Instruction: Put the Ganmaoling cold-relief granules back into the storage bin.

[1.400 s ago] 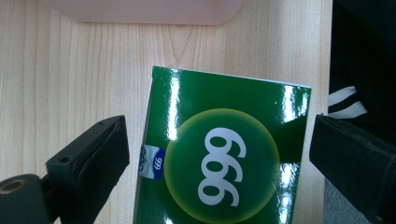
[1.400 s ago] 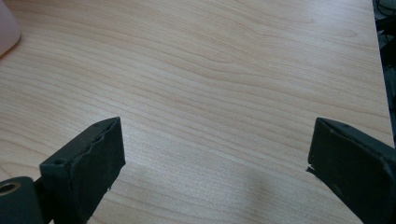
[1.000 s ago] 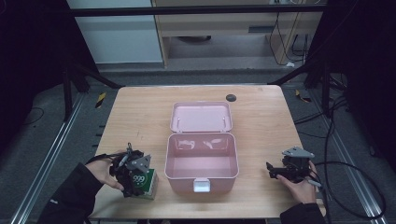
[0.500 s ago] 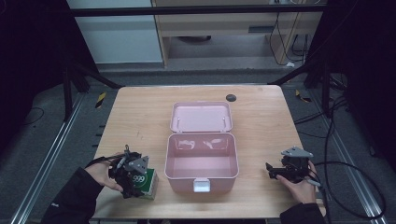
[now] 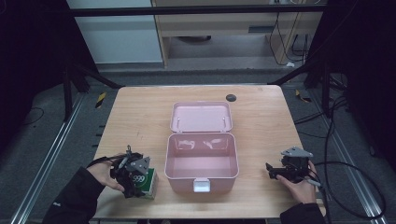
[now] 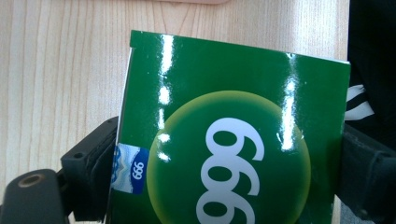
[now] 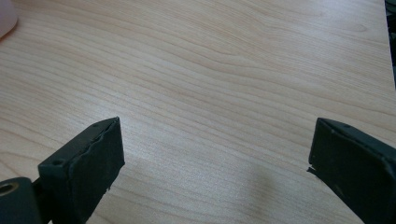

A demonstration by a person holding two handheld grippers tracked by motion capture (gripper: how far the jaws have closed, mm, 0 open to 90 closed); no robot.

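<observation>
A glossy green box [image 6: 233,121] printed "999" lies on the table at the near left, next to the pink case [image 5: 201,183]. My left gripper [image 5: 134,176] reaches down over the green box [image 5: 148,183]. Its jaws have just been closing, and in the left gripper view both pads [image 6: 93,163] touch the box's two sides. The pink case stands in the middle of the table, its lid [image 5: 201,116] folded back and its inside bare. My right gripper [image 5: 274,171] rests at the near right, its jaws wide apart over bare wood [image 7: 215,154].
A small dark round disc [image 5: 230,97] lies near the table's far edge. The wooden table [image 5: 135,121] has bare wood left and right of the case. Dark floor and metal rails surround it.
My left gripper has shifted slightly and settled lower around the green box. The right gripper and the pink case have not moved.
</observation>
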